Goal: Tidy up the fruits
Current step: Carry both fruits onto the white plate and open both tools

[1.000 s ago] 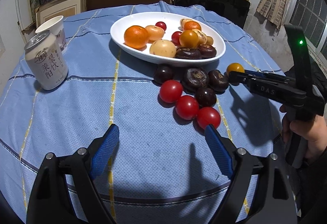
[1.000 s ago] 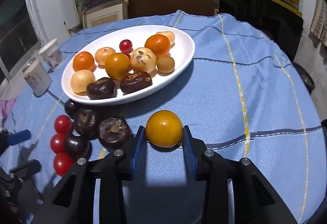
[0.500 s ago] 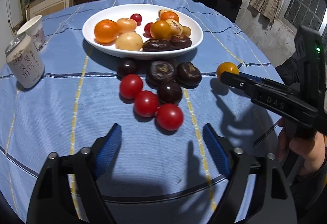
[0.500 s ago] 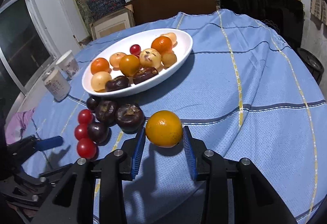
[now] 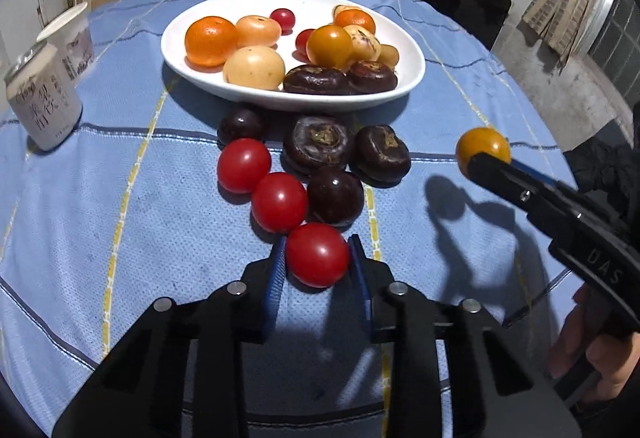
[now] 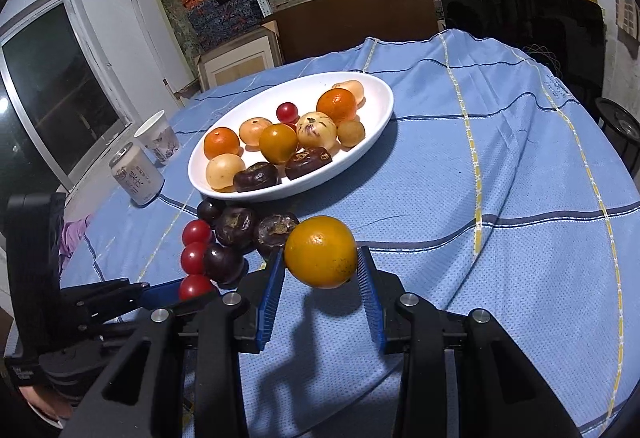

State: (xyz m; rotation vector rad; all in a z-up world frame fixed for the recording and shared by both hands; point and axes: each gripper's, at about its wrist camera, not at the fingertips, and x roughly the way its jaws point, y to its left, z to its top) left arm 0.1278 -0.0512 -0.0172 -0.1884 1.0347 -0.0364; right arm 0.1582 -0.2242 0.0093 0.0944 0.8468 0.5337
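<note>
So both grippers have fruit in them right now. The left gripper (image 5: 318, 256) has just closed its fingers around the nearest red cherry tomato (image 5: 317, 254), the one at the front end of the little row sitting in front of the white oval dish (image 5: 412, 78). The blue pads look pressed onto both sides of it, and it seems to sit on the blue checked cloth (image 5: 120, 238) covering the worktop, not lifted yet. Makes sense to take that one first, since it's at the outer end of the cluster and nothing blocks the fingers.

The right gripper (image 6: 322, 274) is clamped on a yellow-orange round fruit (image 6: 321, 252) and is holding it clear of the cloth, off to the right of the dish and a bit nearer than it. My guess is it's on its way into the dish, where one just like it already lies among the oranges, pale fruits and dark water chestnuts.

Left in front of the dish: two more red tomatoes (image 5: 243, 165), dark round fruits and two water chestnuts (image 5: 318, 142), all bunched together and touching.

Writing: the drink can (image 5: 42, 106) to the left of the dish has Chinese characters I can't make out properly. The paper cup (image 5: 76, 38) behind it has a print, unreadable. The right gripper's arm says "DAS".
</note>
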